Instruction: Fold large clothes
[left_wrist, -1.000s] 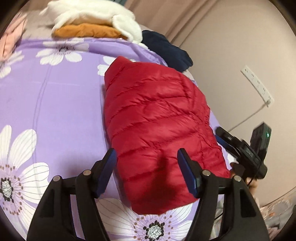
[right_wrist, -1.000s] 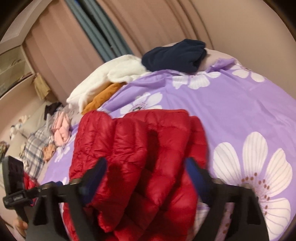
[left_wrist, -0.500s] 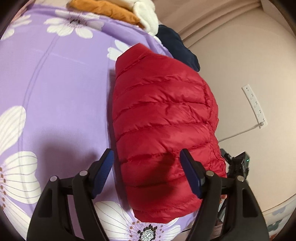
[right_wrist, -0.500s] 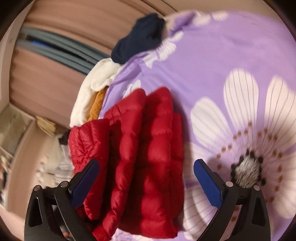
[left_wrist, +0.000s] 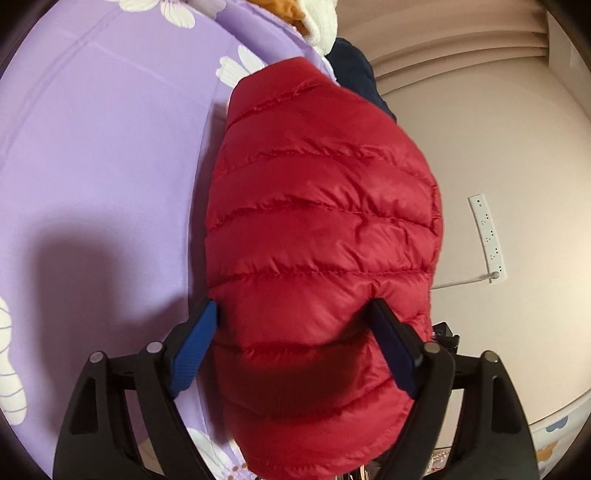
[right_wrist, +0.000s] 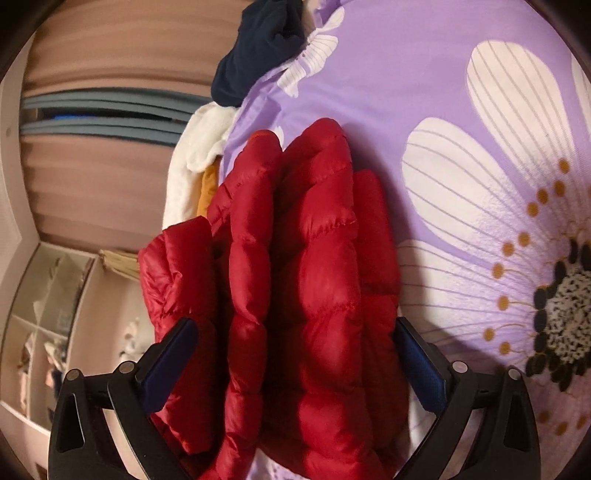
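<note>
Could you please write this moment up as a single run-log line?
stage: lifting folded bundle | item: red puffer jacket | left gripper: wide, straddling it | right gripper: wide, straddling it | surface: purple floral bedsheet

The red down jacket (left_wrist: 317, 236) ran off the bottom edge in both wrist views and covered most of the navy garment (left_wrist: 354, 70) behind it. The white fleece (left_wrist: 321, 18) and orange garment (left_wrist: 288, 7) were cut by the top edge. The shelf contents (right_wrist: 48, 332) were blurred.
</note>
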